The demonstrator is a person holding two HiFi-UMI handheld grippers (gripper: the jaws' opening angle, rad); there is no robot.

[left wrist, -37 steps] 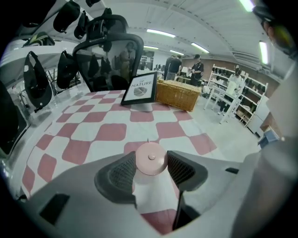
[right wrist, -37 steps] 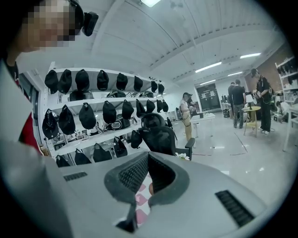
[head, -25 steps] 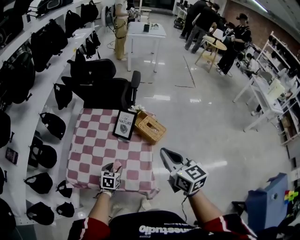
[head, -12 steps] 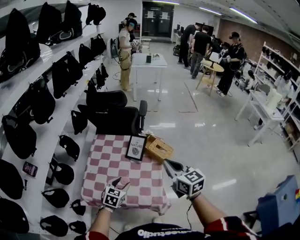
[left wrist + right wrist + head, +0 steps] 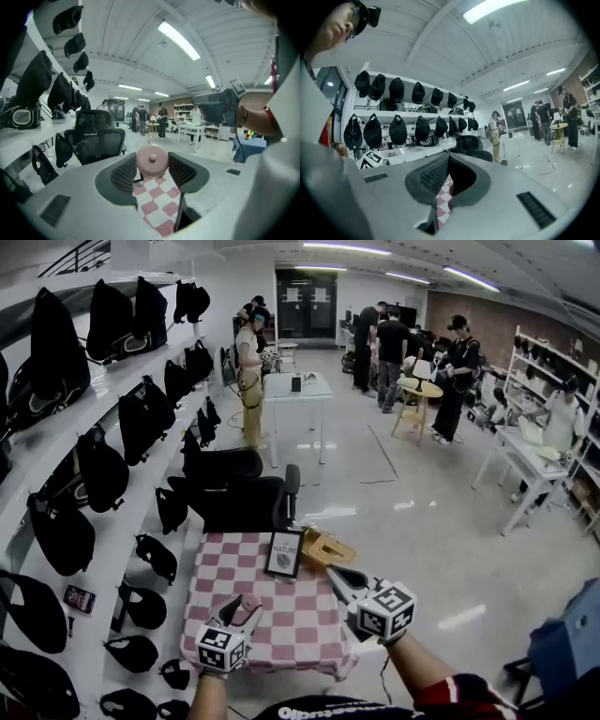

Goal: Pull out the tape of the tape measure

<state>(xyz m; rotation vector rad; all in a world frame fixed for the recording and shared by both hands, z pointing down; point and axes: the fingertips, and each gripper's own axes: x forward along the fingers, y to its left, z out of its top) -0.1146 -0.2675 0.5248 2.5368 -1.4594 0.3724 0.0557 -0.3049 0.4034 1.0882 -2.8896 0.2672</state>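
I am holding the tape measure (image 5: 152,160), a round pink case, in the left gripper (image 5: 236,617). Its pads are pressing on either side of the case, above the near edge of the bench (image 5: 234,577) with the chequered cloth. The right gripper (image 5: 335,574) is hovering above the near right corner of that bench, with its jaws meeting at the tips and nothing showing between them. The framed card (image 5: 283,554) and the wicker box (image 5: 328,547) are sitting at the far side of the bench, out of the way.

I judge that the case is secured and the pull itself is not yet begun. No tape is showing outside the case, and I cannot make out the tab. Next I am expecting to open the right gripper, find the tab, pinch it and draw it away while the left keeps the case steady.
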